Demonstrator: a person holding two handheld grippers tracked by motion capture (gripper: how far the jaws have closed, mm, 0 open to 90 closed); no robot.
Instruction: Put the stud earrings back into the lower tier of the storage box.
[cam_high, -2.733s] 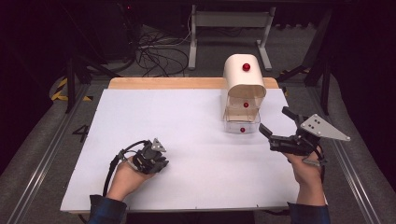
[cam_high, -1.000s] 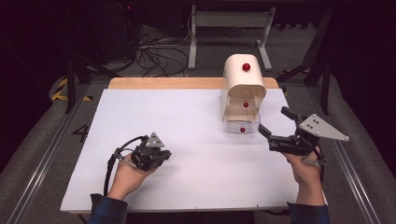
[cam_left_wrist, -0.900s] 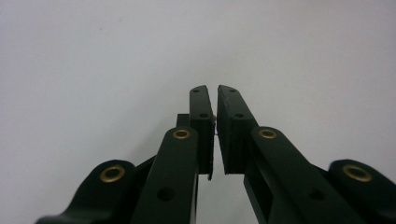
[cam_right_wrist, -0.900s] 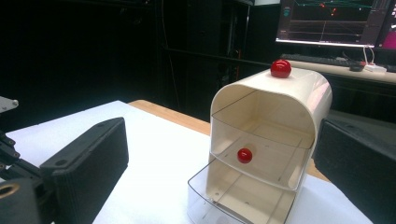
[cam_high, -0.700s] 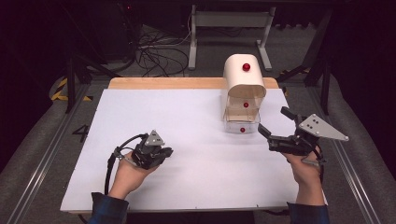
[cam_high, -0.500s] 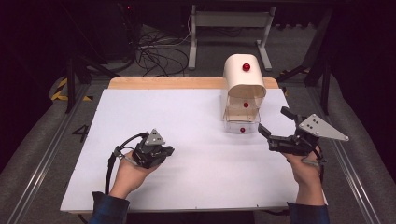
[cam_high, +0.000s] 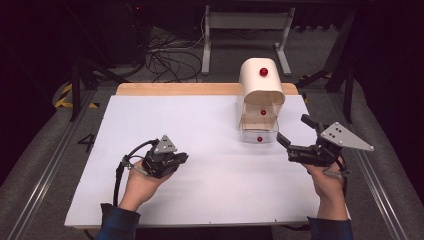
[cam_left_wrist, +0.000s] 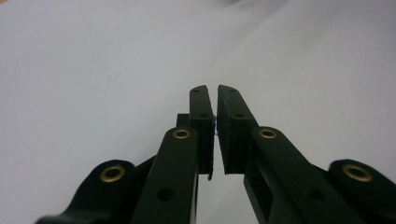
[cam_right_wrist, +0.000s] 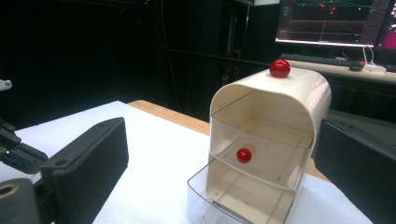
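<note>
A cream drawer cabinet with red knobs stands at the back right of the white table top. Its clear bottom drawer is pulled out. In the right gripper view the cabinet is close ahead, with the pulled-out drawer looking empty and a shut upper drawer with a red knob. My right gripper is wide open just right of the drawer front, its pads holding nothing. My left gripper rests low at the front left, its jaws almost together over bare table.
A wooden strip edges the table's far side. Metal rails run along both sides. Cables and a stand lie on the floor behind. A monitor and keyboard show beyond the cabinet.
My left gripper has crept a little forward and to the right over the table. The right gripper and the cabinet have stayed put.
</note>
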